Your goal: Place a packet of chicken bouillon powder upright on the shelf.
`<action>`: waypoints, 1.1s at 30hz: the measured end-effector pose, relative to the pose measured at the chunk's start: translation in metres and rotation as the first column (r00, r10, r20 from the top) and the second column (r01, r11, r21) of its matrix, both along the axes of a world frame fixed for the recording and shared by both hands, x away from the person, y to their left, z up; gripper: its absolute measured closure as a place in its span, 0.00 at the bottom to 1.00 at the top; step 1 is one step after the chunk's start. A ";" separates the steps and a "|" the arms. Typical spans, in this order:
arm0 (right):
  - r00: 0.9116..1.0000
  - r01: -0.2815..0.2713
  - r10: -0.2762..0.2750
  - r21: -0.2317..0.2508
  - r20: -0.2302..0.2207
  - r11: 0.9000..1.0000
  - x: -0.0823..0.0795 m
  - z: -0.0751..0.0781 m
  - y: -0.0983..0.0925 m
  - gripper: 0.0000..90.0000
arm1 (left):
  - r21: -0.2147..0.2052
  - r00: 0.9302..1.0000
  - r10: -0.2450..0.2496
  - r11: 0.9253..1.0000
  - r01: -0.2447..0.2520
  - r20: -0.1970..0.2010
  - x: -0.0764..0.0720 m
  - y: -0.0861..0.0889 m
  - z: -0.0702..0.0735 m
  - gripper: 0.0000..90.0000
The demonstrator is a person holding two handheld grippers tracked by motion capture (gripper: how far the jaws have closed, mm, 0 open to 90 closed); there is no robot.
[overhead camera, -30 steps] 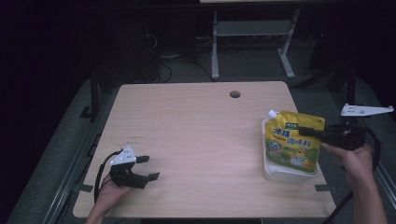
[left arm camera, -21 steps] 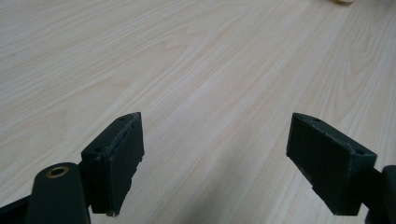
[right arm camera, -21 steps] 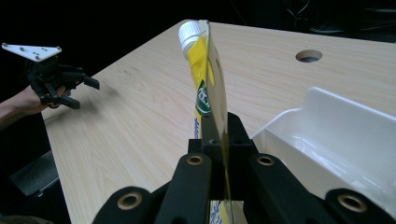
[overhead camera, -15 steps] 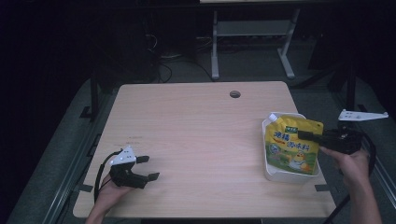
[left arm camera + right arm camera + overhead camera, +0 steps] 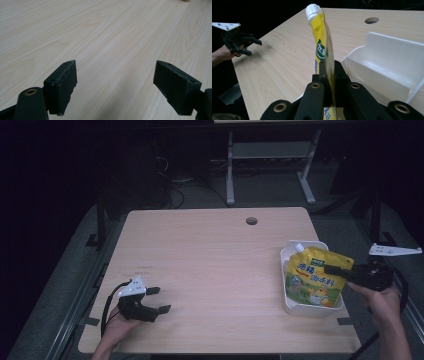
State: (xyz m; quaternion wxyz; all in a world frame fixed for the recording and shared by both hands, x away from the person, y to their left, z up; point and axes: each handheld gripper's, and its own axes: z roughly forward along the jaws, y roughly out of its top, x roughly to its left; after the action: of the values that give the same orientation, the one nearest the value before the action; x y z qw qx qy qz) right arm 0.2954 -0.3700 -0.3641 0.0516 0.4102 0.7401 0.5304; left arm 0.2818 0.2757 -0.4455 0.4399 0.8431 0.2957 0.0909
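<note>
Jaws on the left gripper (image 5: 152, 300) stand wide apart, with nothing between them but bare wood. It sits low over the bench (image 5: 210, 265), at the near left corner, held in the person's left hand (image 5: 117, 327).

Far off to the right of those jaws is a white tray (image 5: 305, 307). A yellow pouch (image 5: 312, 280) with a white cap (image 5: 312, 11) leans in it, its bottom down in the tray and its top sticking up over the rim. The pouch has big white letters on a green patch and a small picture near the bottom. The writing is not in our letters, and it is too small to read.

The right gripper (image 5: 334, 269) has its jaws squeezed tight on the thin edge of the pouch. In the right gripper view the pouch (image 5: 323, 50) stands straight up from between those jaws, and the tray (image 5: 387, 65) lies just to their right.
</note>
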 end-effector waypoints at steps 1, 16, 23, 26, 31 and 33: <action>1.000 0.004 -0.004 0.001 -0.003 1.000 -0.001 -0.001 -0.002 0.98 | 0.005 1.000 -0.001 1.000 0.001 0.001 0.000 0.000 0.000 0.21; 0.999 0.034 -0.033 0.019 -0.027 0.999 -0.010 -0.014 -0.017 0.88 | 0.013 1.000 -0.008 1.000 0.008 -0.003 0.000 -0.002 -0.001 0.21; 0.999 0.050 -0.050 -0.016 0.013 0.999 -0.011 0.006 -0.012 0.74 | 0.018 1.000 -0.013 1.000 0.013 -0.004 0.001 -0.003 -0.002 0.21; 0.998 0.053 -0.052 -0.031 0.025 0.998 -0.011 0.014 -0.008 0.72 | 0.019 1.000 -0.014 1.000 0.014 -0.007 0.001 -0.003 -0.002 0.21; 0.997 0.055 -0.053 -0.049 0.052 0.997 -0.012 0.027 -0.003 0.69 | 0.022 1.000 -0.016 1.000 0.016 -0.007 0.000 -0.004 -0.002 0.21; 0.996 0.059 -0.054 -0.073 0.066 0.996 -0.013 0.036 0.000 0.67 | 0.022 1.000 -0.017 1.000 0.017 -0.008 0.000 -0.003 -0.003 0.21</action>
State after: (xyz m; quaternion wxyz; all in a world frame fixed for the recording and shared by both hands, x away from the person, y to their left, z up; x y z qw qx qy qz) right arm 0.2821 -0.3696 -0.3278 0.1056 0.4116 0.7455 0.5135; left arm 0.2822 0.2723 -0.4481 0.4299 0.8508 0.2892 0.0871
